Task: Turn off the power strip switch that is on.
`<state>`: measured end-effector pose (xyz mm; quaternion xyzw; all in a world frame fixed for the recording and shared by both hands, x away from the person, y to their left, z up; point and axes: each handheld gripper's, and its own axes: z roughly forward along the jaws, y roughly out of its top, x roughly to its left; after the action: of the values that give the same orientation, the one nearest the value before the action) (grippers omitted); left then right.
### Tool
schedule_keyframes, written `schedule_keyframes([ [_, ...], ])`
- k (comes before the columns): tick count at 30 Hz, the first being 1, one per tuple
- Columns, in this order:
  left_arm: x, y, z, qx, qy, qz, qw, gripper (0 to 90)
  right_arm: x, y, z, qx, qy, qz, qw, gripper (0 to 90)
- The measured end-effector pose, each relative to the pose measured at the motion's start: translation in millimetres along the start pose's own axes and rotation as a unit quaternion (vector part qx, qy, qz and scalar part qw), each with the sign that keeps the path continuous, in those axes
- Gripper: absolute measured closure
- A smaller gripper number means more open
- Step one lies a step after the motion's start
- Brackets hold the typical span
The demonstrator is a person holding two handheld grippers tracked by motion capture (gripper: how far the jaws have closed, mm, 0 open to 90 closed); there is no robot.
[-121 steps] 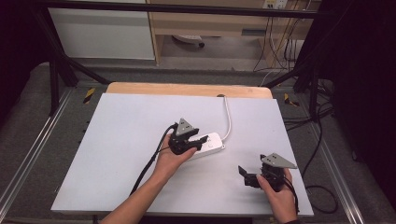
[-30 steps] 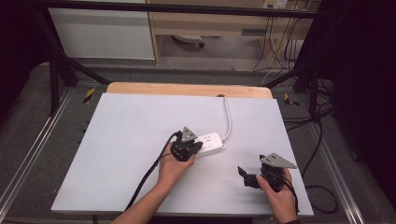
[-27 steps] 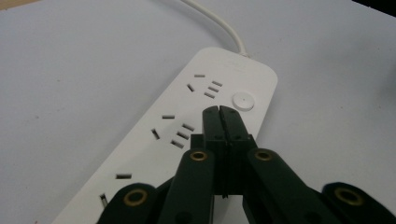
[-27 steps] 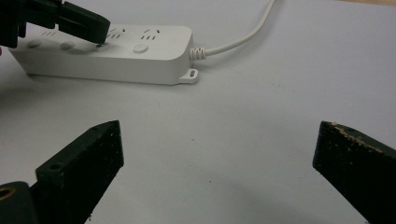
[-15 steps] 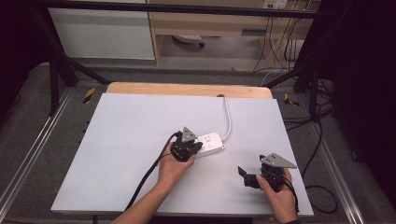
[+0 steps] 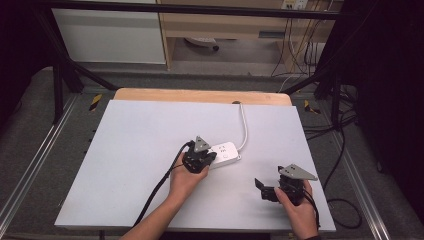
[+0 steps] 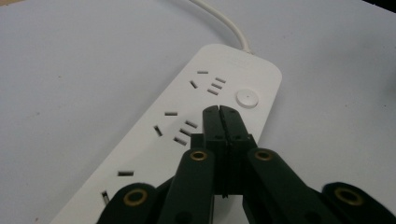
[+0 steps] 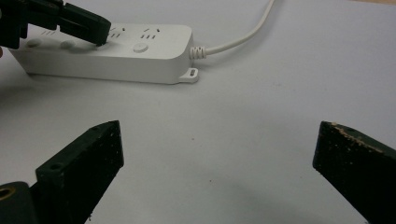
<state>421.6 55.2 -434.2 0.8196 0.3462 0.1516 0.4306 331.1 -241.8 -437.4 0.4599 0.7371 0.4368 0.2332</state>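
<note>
A white power strip (image 6: pixel 226 153) lies near the middle of the table, its white cord (image 6: pixel 244 126) running to the far edge. My left gripper (image 6: pixel 209 158) hovers over the strip's left part, jaws shut with nothing between them. In the left gripper view the closed tips (image 7: pixel 219 112) hang just short of the round button (image 7: pixel 247 98), above the socket slots of the strip (image 7: pixel 187 116). My right gripper (image 6: pixel 260 189) rests near the front right of the table, open, pointing left. In the right gripper view the strip (image 8: pixel 140 58) and the left gripper's tips (image 8: pixel 100 30) lie ahead.
The table (image 6: pixel 130 135) has a pale grey top with a wooden strip at the far edge (image 6: pixel 200 95). A black cable (image 6: pixel 157 190) trails from the left gripper toward the front edge. Metal rails and dark floor surround the table.
Since four seconds ago my left gripper has moved a little right along the strip and lowered toward its top. Over the last second nothing has visibly moved. The right gripper stays put.
</note>
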Motion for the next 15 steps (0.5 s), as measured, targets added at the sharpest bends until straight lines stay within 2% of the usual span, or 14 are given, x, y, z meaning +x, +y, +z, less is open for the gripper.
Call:
schedule_keyframes([
  [15,-1.7,-0.9,1.4,0.006,0.004,0.005,1.0000,90.0,0.3,0.0,0.0,0.002,0.001,0.001,1.0000,2.6],
])
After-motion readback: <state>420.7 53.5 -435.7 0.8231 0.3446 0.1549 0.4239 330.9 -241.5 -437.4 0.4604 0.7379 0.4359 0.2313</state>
